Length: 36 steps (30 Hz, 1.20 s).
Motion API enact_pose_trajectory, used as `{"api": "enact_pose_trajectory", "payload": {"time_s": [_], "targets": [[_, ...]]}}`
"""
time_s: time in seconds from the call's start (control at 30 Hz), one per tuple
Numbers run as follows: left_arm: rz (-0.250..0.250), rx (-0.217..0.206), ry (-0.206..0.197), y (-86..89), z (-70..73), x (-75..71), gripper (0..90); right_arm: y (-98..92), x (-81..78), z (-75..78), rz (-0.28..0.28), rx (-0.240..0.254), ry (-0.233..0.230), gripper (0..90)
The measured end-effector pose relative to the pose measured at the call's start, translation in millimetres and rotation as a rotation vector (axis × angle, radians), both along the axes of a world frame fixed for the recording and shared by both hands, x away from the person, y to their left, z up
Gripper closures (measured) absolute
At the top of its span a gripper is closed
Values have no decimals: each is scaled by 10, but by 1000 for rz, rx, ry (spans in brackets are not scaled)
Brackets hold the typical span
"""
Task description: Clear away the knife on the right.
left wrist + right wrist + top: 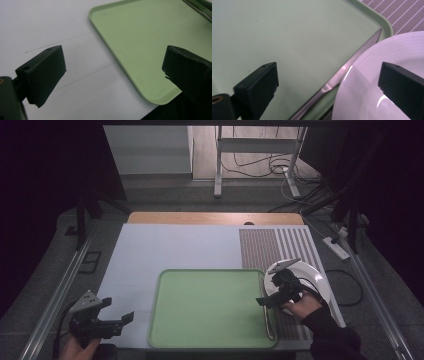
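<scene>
A pale green tray (210,307) lies at the front middle of the table. A metal knife (268,312) rests along the tray's right rim, and in the right gripper view the knife (344,70) runs diagonally between the tray floor (287,37) and a white plate (372,82). The plate (312,277) sits on the striped mat just right of the tray. My right gripper (267,295) hovers over the knife and the plate's left rim, open, with its jaws wide apart (328,80) and touching nothing. My left gripper (119,309) stands open (113,65) left of the tray's (140,37) front corner.
A white sheet (170,250) covers most of the table, with a brown striped placemat (280,245) at the right. The wooden table edge (215,218) shows at the back. Beyond it are a floor with cables and a metal stand (218,165).
</scene>
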<state>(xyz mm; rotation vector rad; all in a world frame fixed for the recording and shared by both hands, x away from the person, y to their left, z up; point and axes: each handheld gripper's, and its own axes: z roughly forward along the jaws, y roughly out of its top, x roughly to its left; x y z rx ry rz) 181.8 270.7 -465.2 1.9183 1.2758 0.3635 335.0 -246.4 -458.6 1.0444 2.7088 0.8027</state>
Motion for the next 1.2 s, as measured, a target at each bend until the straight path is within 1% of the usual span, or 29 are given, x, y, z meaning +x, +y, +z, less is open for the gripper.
{"api": "enact_pose_trajectory", "payload": {"time_s": [0.23,0.77,0.93,1.03,1.2], "targets": [[-1,2,0,-2,0,-1,48,-84,-41,5,-23,7,-25,2],[-1,1,-1,-1,0,-1,48,-232,-161,13,-71,15,-73,0],[0,-1,-1,0,1,-2,48,-283,-201,13,-84,28,-79,0],[0,-1,-1,0,1,-2,47,-319,-225,19,-92,25,-88,0],[0,-2,-1,2,0,-2,48,-384,-277,33,-109,39,-100,0]]}}
